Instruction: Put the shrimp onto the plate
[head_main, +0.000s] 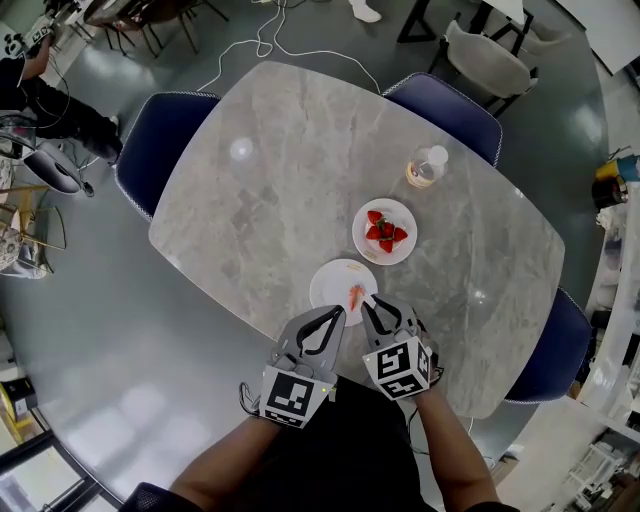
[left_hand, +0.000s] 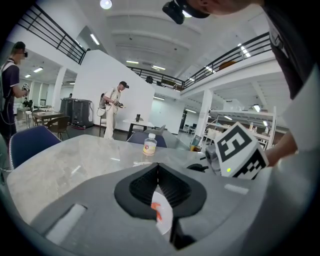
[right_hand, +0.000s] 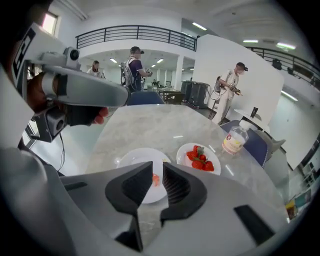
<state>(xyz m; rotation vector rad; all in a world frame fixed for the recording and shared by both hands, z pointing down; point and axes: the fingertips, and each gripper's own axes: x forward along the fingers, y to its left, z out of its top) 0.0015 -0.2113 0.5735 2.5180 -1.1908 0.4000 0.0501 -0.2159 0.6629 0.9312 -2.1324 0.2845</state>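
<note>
An orange shrimp (head_main: 355, 295) lies on a white plate (head_main: 332, 280) near the table's front edge. My right gripper (head_main: 372, 303) hovers at the plate's near rim. It is open by a narrow gap, and the shrimp (right_hand: 155, 179) shows through that gap on the plate (right_hand: 131, 161), below the jaws and untouched. My left gripper (head_main: 338, 313) sits just left of it, shut and empty. Its tips (left_hand: 158, 166) meet, and the shrimp (left_hand: 157, 210) on the plate (left_hand: 166, 220) shows through the hollow behind them.
A second white plate (head_main: 362, 215) with strawberries (head_main: 385, 234) stands just beyond the shrimp plate. A small bottle (head_main: 427, 166) stands farther back right. Blue chairs (head_main: 160, 130) ring the marble table (head_main: 270, 170). People stand in the distance.
</note>
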